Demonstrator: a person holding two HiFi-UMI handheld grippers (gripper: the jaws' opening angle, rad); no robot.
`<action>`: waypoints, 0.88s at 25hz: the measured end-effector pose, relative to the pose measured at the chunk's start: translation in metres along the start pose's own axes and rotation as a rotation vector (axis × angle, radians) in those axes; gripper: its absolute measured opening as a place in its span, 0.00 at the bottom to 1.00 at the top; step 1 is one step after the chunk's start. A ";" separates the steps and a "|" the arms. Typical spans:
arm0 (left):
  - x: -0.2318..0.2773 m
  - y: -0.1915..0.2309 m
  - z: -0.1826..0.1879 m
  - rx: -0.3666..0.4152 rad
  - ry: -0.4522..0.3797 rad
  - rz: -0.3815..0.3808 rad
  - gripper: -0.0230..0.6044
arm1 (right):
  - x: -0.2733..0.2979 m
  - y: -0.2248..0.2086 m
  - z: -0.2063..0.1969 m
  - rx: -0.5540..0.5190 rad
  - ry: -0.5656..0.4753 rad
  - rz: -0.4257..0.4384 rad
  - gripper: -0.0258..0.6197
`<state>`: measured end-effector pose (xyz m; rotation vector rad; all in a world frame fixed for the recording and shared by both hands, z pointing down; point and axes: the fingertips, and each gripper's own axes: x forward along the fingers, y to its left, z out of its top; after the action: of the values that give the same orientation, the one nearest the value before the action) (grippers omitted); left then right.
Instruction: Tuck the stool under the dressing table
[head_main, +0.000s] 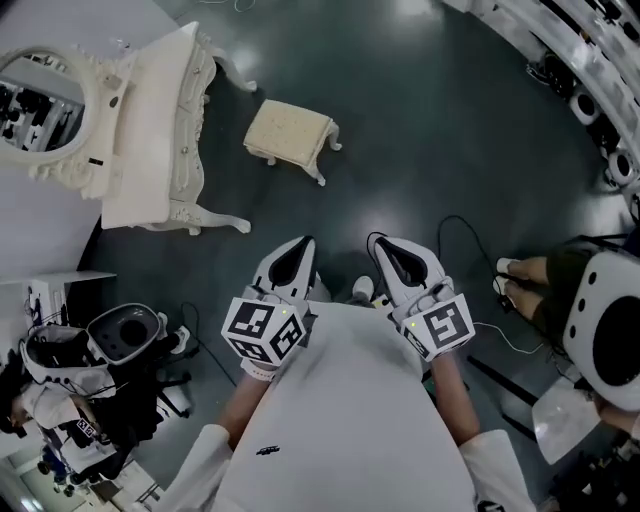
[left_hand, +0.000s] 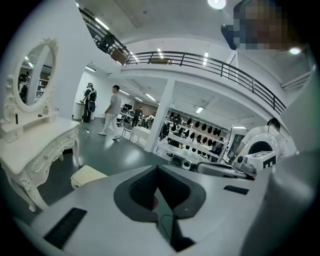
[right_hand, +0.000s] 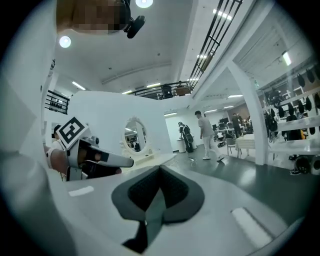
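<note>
Stool (head_main: 291, 134) stands on the far floor in the head view, just right of the dressing table (head_main: 150, 120) and not yet under it. The left gripper (head_main: 303, 248) and right gripper (head_main: 385, 246) hover near, well apart from it.

Left gripper view: jaws together, nothing between them.

Right gripper view: likewise closed and empty.

The stool looks light and rigid, with a padded top. Its seat edge or a leg would likely suit a grip.

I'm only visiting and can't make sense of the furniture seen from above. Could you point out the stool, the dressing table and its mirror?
stool (head_main: 290, 128): head view, middle of its cream seat.
dressing table (head_main: 150, 120): head view, bare part of its top.
mirror (head_main: 38, 100): head view, the oval glass.
</note>
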<state>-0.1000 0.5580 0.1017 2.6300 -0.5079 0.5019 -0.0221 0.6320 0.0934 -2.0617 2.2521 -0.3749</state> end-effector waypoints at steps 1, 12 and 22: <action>0.002 -0.004 0.001 -0.005 -0.006 0.010 0.05 | -0.002 -0.003 -0.002 -0.003 -0.002 0.012 0.06; 0.002 0.000 0.013 -0.017 -0.037 0.070 0.05 | -0.001 0.015 0.023 -0.067 -0.102 0.177 0.05; 0.028 0.060 0.040 -0.034 -0.084 0.090 0.05 | 0.062 0.006 0.036 -0.028 -0.177 0.204 0.06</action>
<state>-0.0903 0.4818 0.0987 2.6135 -0.6583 0.4074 -0.0266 0.5661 0.0643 -1.7752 2.3403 -0.1419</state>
